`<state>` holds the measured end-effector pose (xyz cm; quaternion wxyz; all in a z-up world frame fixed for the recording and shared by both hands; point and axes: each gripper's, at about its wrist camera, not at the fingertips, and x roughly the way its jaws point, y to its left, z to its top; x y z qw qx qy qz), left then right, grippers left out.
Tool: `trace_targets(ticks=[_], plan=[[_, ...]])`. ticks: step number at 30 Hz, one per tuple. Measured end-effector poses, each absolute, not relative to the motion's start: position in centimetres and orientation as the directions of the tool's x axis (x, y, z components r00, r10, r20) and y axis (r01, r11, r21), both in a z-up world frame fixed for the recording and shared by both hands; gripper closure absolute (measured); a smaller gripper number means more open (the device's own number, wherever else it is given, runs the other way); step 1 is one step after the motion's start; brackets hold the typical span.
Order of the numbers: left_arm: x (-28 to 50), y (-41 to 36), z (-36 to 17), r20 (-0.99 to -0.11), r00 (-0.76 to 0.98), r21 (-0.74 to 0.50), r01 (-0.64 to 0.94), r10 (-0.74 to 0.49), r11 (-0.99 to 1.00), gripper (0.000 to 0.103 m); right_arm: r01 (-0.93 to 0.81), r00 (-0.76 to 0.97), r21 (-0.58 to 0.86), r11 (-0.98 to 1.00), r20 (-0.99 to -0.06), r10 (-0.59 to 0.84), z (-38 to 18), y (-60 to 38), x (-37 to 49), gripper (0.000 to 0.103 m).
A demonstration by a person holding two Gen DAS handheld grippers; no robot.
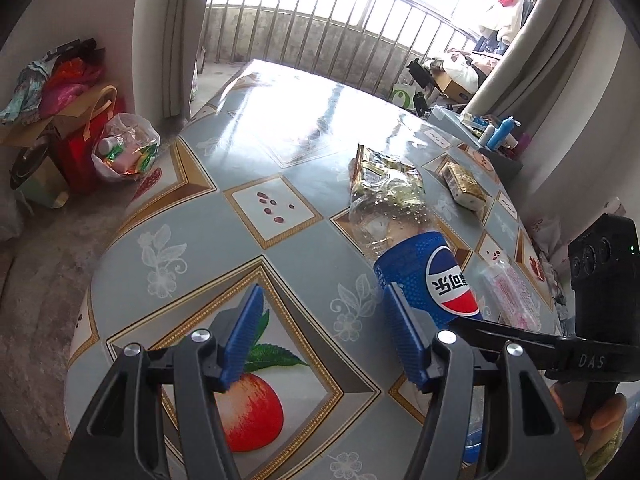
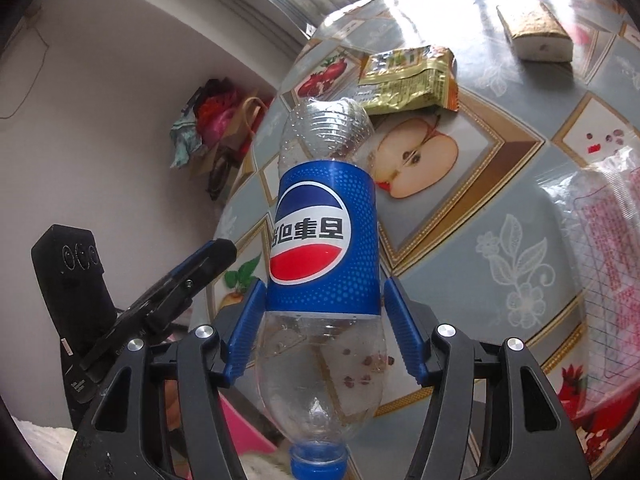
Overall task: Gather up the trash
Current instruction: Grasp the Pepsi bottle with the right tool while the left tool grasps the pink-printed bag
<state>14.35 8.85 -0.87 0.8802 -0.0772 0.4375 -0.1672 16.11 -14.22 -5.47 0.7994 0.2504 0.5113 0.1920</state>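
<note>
Table (image 1: 256, 148), round, with a fruit-print cover, fills both views. Floor to its left holds a clear plastic bag (image 1: 127, 148) stuffed with wrappers, beside a red bag (image 1: 82, 160).

Empty Pepsi bottle (image 2: 324, 240) sits between the pads of my right gripper (image 2: 324, 328), cap end near me, base pointing to the far side. Blue pads press the clear body just below the blue label, so the right gripper is grasping the bottle. From the left wrist view the same bottle (image 1: 424, 268) is just right of my left gripper (image 1: 326, 336), close beside the right-hand pad; I cannot tell if they touch.

Left gripper is released, jaws apart with nothing between them, over the peach print at the table's near edge.

Smaller trash on the table: clear-pink plastic wrapper (image 2: 600, 240) at right, gold snack packet (image 2: 408, 80) beyond the bottle's base, beige wrapped block (image 2: 536, 34) at far right.
</note>
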Motion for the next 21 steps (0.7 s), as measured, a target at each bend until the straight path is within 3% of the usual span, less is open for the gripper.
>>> trace_targets(ticks=[10, 21], plan=[[14.3, 9.0, -0.8, -0.748, 0.559, -0.284, 0.218, -0.358, 0.934, 0.043, -0.053, 0.379, 0.637, 0.769, -0.699, 0.606, -6.3, -13.7, 16.3, 0.048], [13.9, 4.6, 0.2, -0.739, 0.507, -0.298, 0.344, -0.443, 0.89, 0.043, 0.03, 0.561, 0.653, 0.757, -0.638, 0.528, -2.7, -22.4, 9.6, 0.048]])
